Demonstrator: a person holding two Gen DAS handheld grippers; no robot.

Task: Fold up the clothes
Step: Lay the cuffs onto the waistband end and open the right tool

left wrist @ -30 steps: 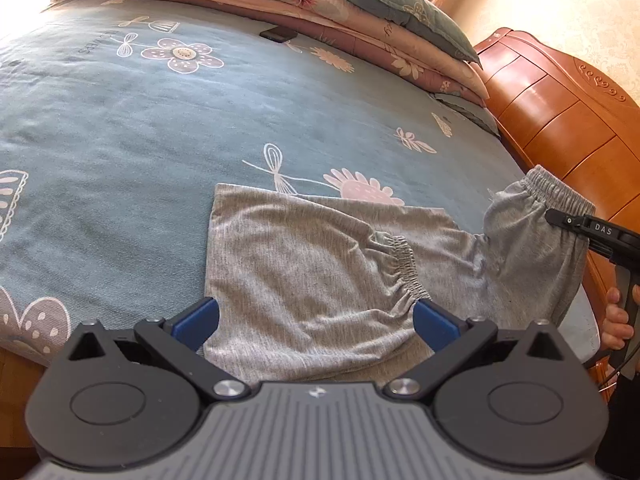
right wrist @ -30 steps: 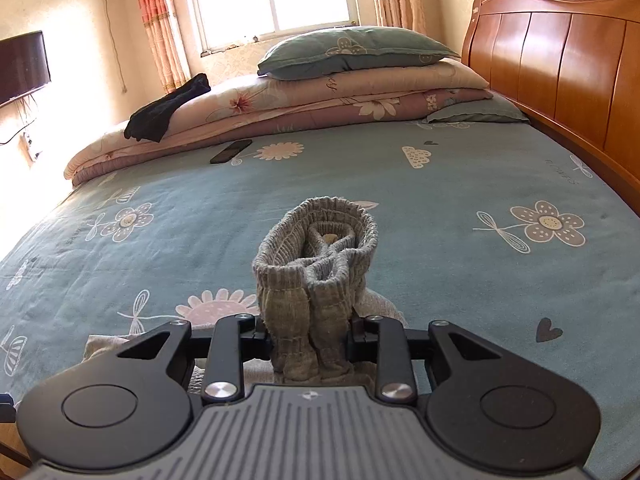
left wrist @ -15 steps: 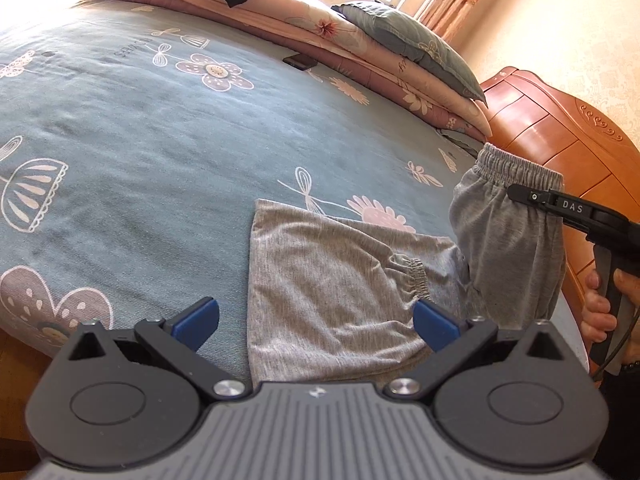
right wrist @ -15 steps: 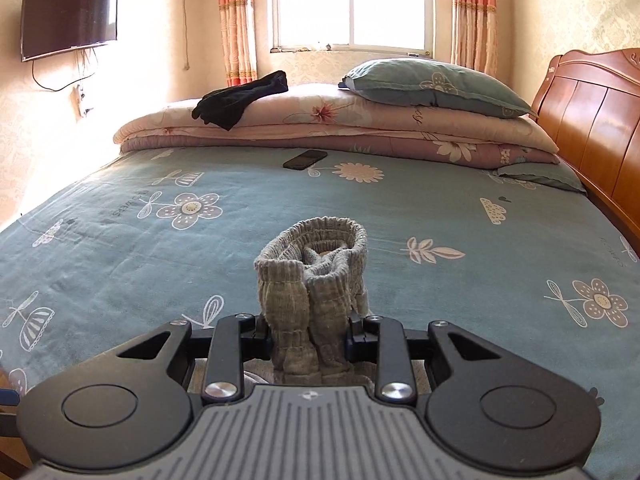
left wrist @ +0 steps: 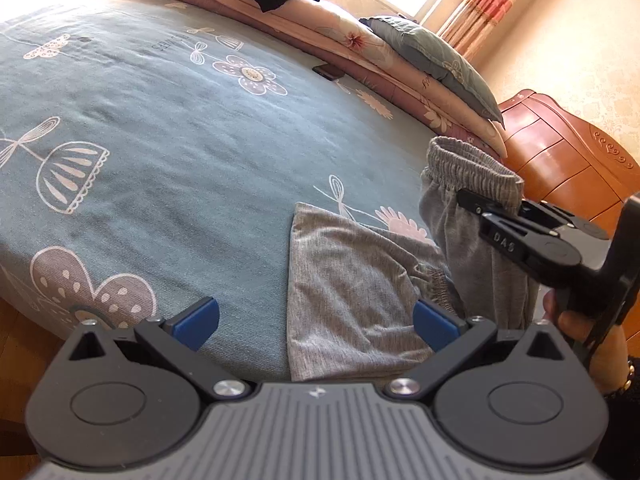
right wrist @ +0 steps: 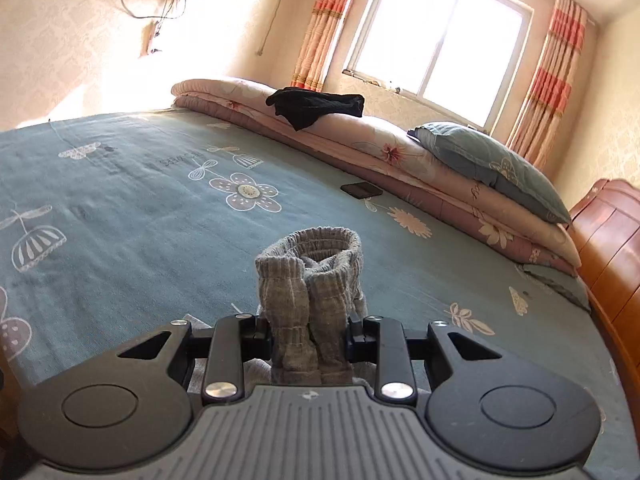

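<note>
Grey sweatpants (left wrist: 352, 280) lie partly folded at the near edge of the blue-green bed sheet (left wrist: 180, 128). Their elastic waistband (left wrist: 464, 164) is lifted off the bed, bunched between the fingers of my right gripper (left wrist: 476, 204), which is shut on it. In the right wrist view the same bunched waistband (right wrist: 312, 280) stands up between the two jaws of my right gripper (right wrist: 308, 332). My left gripper (left wrist: 316, 320) is open, its blue pads (left wrist: 196, 320) wide apart, low over the near edge of the pants and not touching them.
Folded quilts (right wrist: 360, 140) and a pillow (right wrist: 492, 164) line the far side of the bed, with a black garment (right wrist: 316, 106) on top. A dark phone (right wrist: 360, 190) lies on the sheet. The wooden headboard (left wrist: 560, 152) stands at the right.
My right gripper has carried the lifted waistband leftward over the folded pants, rolling as it went. The left gripper has shifted sideways along the bed edge and stayed open.
</note>
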